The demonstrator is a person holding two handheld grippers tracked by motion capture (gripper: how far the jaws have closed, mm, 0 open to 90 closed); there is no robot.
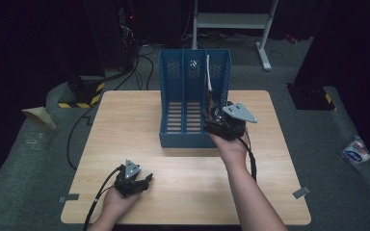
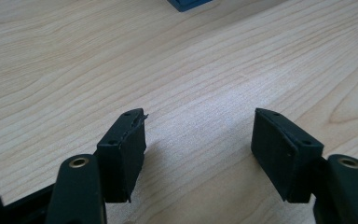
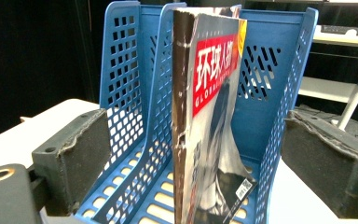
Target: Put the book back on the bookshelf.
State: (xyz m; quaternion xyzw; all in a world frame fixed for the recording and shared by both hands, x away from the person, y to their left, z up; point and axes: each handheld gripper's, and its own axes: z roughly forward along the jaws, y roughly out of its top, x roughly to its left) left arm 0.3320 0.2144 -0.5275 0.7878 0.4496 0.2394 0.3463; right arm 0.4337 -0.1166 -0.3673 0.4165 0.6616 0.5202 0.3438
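Right gripper (image 3: 191,158) jaws spread either side of magazine (image 3: 209,116), upright in blue rack (image 3: 121,70). Back straight out, don't clip it. Left gripper (image 2: 198,140) spread, idle

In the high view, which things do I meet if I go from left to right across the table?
Left gripper → blue file rack → magazine standing in the rack's rightmost compartment → right gripper, at the rack's right front.

Place: you're working in a lab or test room, dim all round.
Landmark: your lit wooden table (image 1: 125,125).
Behind it: an equipment rack with cables (image 1: 125,33) and a white metal stand (image 1: 233,21).
Beside it: hazard-striped tape (image 1: 79,103) on grey carpet.
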